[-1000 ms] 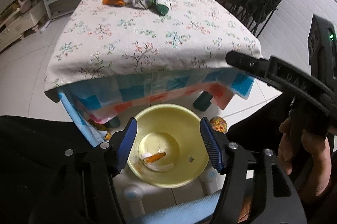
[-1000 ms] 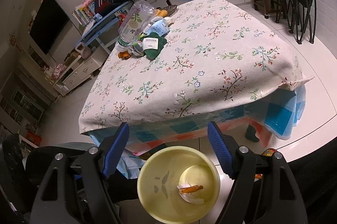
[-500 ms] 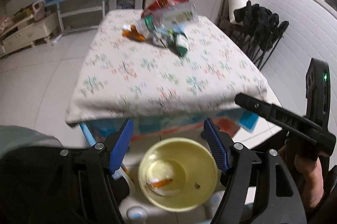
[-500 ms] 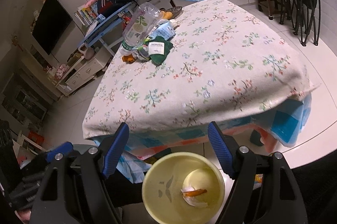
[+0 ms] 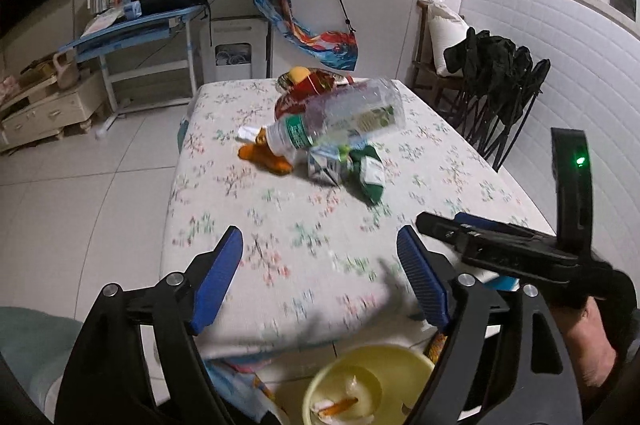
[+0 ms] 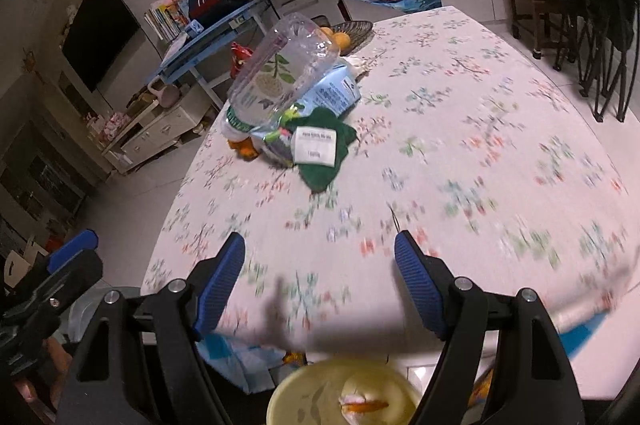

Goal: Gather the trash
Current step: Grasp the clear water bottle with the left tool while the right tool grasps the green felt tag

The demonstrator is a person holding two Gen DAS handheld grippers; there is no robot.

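My left gripper has just been opening, fingers empty; my right gripper gapes empty; the bottle lies at twelve o'clock on the counter.

White tablecloth sprigged with green, pink and blue blossom; under its near edge, a second cloth in blue, white and coral checks. At 12 o'clock on the table: clear plastic bottle banded with a green label, leaf print on it in the right wrist view; orange peel at its 8 o'clock; dark green packet bearing a white label at its 5 o'clock; pale blue carton behind. Red wrapper beyond. Pale yellow bin at 6 o'clock, holding white and orange scraps. Black left gripper and right gripper, blue ribbed pads
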